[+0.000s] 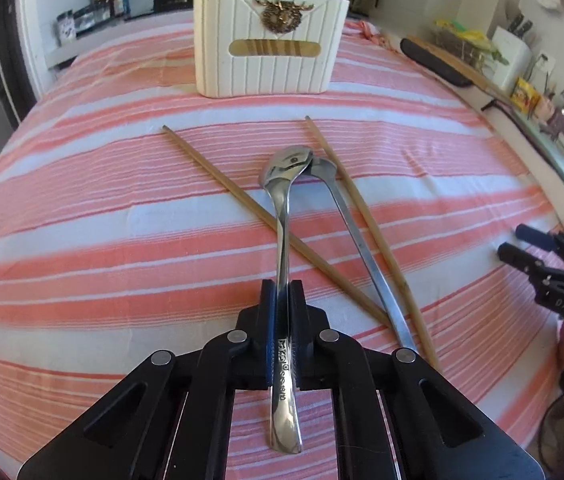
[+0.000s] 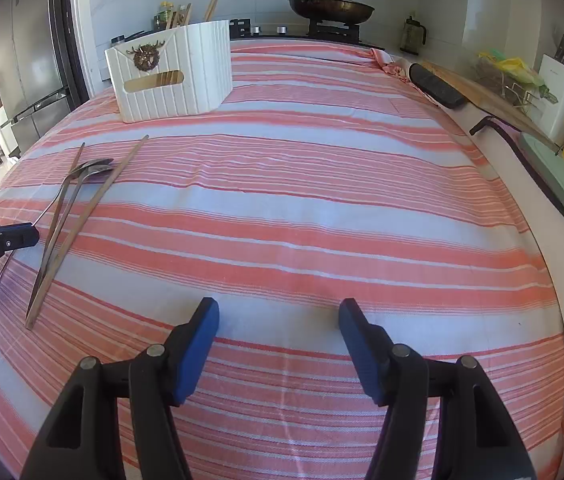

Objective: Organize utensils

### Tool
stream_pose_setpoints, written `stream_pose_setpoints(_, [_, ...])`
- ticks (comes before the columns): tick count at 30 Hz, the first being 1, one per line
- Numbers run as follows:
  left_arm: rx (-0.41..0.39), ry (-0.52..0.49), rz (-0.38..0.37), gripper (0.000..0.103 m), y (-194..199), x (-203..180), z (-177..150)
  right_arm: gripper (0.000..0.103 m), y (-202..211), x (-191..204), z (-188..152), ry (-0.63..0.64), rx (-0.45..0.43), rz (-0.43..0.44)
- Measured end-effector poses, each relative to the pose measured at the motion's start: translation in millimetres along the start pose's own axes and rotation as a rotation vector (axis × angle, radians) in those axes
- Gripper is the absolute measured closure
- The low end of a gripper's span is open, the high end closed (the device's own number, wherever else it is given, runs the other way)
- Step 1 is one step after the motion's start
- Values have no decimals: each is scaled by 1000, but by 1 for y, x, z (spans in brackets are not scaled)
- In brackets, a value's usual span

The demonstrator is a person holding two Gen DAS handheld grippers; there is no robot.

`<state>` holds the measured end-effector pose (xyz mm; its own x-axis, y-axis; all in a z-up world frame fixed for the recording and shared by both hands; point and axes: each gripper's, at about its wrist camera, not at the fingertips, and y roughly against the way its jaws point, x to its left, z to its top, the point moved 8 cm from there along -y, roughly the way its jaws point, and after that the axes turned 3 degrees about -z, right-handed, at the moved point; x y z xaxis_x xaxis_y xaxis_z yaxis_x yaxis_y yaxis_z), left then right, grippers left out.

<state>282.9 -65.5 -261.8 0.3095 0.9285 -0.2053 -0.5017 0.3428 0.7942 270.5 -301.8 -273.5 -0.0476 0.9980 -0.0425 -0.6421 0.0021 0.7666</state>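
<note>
Left gripper [image 1: 283, 304] is clamped on the handle of a steel spoon [image 1: 283, 240], and you hold it low on the shaft, so the long front part with the bowl sticks out far ahead of the pads. That overhang is your main risk: a quick swing could let the spoon pivot or slide between the pads. Its bowl sits just beside the bowl of a second spoon [image 1: 355, 240], and its shaft crosses over one chopstick [image 1: 242, 200], with another chopstick [image 1: 365, 224] lying to the right. Lift crookedly and you may drag or flick those across the striped cloth [image 1: 102, 184] covering the surface. The white holder [image 1: 270, 76] stands at the far side, already carrying chopsticks, so a tilted spoon could catch its rim or knock against them. Your right gripper [image 2: 278, 320] hangs released and empty over bare cloth, well to the right of the pile.
</note>
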Motion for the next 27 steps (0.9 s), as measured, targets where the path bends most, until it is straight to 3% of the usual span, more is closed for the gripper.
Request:
stream_pose_setpoints(6, [-80,227,-206,99,21,27,-7,39,0,0,0,0,0,0])
stream_pose_setpoints(10, [-113,375,-310,100,33,54,-14,39,0,0,0,0,0,1])
stream_pose_setpoints(12, [-122,431,-324,101,33,66,-17,39,0,0,0,0,0,1])
stream_pose_setpoints(18, [-117,410,-244,99,30,71,-26,39,-1,0,0,0,0,1])
stream_pose_setpoints(20, [-123,369,-197,93,32,69,-25,39,-1,0,-1,-3,0,5])
stream_pose_setpoints(23, [-145,294,-122,67,36,67,-19,38,-1,0,0,-8,2,17])
stream_pose_setpoints(25, [-157,240,-13,34,39,68,-16,38,-1,2,2,-3,10,-2])
stream_pose_setpoints(27, [-170,193,93,26,41,70,-15,38,0,15,7,-18,30,32])
